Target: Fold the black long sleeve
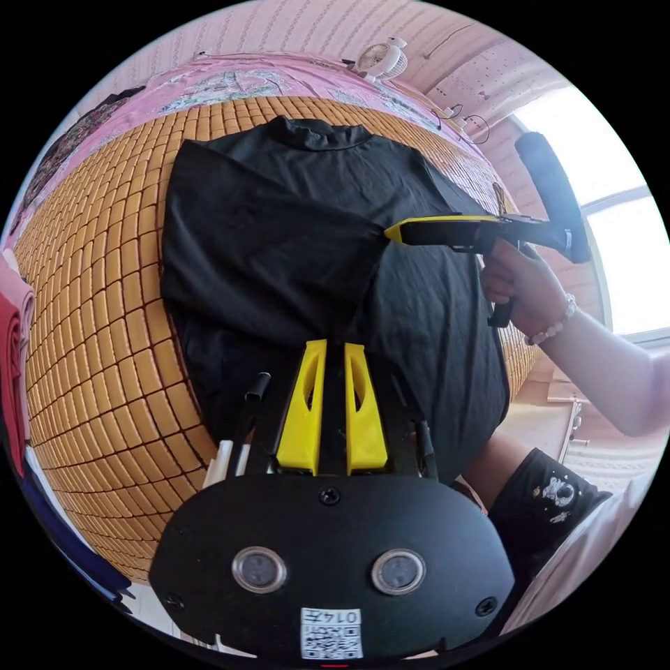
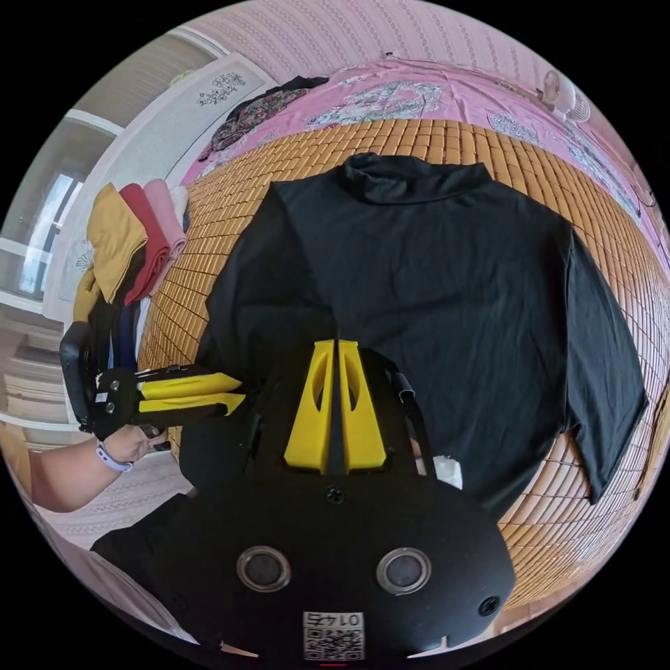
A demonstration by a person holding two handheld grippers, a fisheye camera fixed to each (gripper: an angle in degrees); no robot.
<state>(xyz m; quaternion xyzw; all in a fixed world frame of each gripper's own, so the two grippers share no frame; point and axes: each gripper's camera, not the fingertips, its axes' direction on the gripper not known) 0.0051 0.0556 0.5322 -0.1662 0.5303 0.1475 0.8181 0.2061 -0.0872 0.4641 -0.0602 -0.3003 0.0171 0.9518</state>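
Both claws (image 1: 333,345) (image 2: 333,343) pinch black long sleeve (image 2: 433,279).

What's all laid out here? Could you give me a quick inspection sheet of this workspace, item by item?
Surface: woven bamboo mat over a pink sheet.
Job's things: black long sleeve lying flat on the mat, collar at the far end, one side folded in over the body.
Clutter: stack of folded clothes at the mat's edge; a dark patterned garment on the sheet.
Grippers: left hand-held gripper and right hand-held gripper both over the shirt, jaws nearly together; grip on cloth cannot be told.
Cables: thin cords near the wall.
Surroundings: small fan, bright window.
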